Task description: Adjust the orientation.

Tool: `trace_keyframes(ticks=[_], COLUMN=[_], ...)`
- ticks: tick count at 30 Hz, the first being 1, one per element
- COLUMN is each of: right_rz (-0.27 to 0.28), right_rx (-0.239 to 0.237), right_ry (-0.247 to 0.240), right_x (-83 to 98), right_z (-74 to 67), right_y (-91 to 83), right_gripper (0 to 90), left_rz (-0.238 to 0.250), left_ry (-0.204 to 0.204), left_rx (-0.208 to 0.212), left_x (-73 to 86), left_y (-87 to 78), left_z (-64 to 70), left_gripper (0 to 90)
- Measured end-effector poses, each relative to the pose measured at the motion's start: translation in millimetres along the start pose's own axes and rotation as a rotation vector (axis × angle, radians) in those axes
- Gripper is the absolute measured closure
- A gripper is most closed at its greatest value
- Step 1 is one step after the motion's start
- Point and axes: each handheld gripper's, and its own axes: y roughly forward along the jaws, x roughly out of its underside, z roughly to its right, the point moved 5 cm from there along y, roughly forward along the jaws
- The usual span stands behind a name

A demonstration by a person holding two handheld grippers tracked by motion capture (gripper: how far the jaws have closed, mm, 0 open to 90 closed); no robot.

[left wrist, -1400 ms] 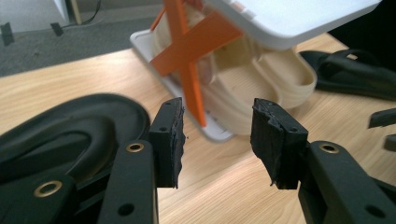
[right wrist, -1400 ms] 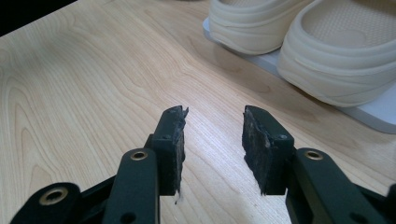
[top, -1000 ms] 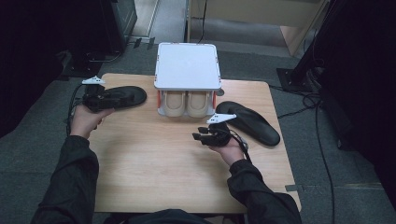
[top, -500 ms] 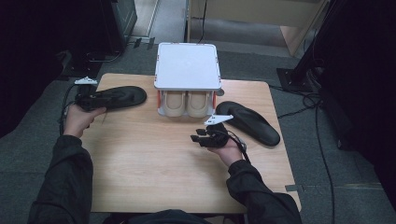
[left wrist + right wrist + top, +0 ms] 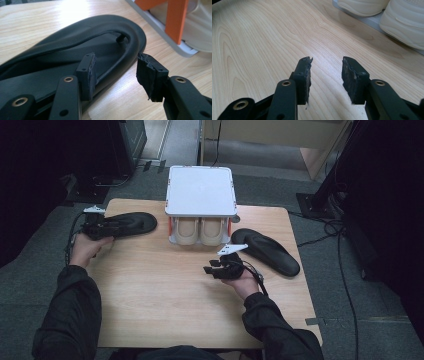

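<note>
- High view showed the left gripper [image 5: 95, 226] at the heel end of a black flip-flop [image 5: 127, 223] lying near the table's [image 5: 160, 300] far left corner.
- Left gripper view had that flip-flop [image 5: 75, 55] flat on the wood, its strap running toward the toe post.
- One pad [image 5: 87, 75] of the left gripper [image 5: 116, 75] sat over the sandal's edge and the other stood over bare wood beside it; the jaws had just been opening and stood apart, pressing on nothing.
- A second black flip-flop [image 5: 267, 251] lay near the table's right edge, just beyond the right gripper [image 5: 220, 267].
- Right gripper view showed the right gripper [image 5: 325, 75] with its jaws spread over bare wood, nothing between them.
- A white-topped shoe rack [image 5: 201, 190] with orange posts stood at the far middle of the table, holding a pair of cream shoes [image 5: 200, 230].
</note>
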Motion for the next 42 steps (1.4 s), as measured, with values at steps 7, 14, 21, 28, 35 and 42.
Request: trace_keyframes(ticks=[7, 14, 21, 28, 35, 42], right_rz=[0.020, 0.017, 0.021, 0.016, 0.024, 0.028], right_rx=[0.015, 0.021, 0.027, 0.025, 0.026, 0.024], right_ry=[-0.001, 0.011, 0.012, 0.012, 0.007, -0.001], right_x=[5.4, 7.2, 7.3, 7.5, 6.6, 5.5], right_z=[0.9, 2.6, 3.7, 3.2, 3.2, 2.1], right_y=[-6.6, -9.5, -10.9, -10.0, -10.3, -9.7], right_gripper=[59.4, 59.3, 59.2, 59.0, 59.2, 59.4], left_rz=[-0.010, -0.022, -0.032, -0.068, -0.089, -0.101], left_ry=[-0.012, 0.007, 0.008, 0.014, 0.003, -0.044], left_rx=[0.017, 0.042, 0.044, 0.055, 0.057, 0.064], left_x=[-0.8, -1.2, -0.4, 0.9, -0.8, -2.1], left_y=[16.1, 23.1, 22.2, 22.1, 21.8, 19.2], left_z=[-2.1, 2.3, 3.1, 6.6, 12.0, 14.7], left_gripper=[47.8, 52.5, 61.0, 71.0, 77.8, 81.0])
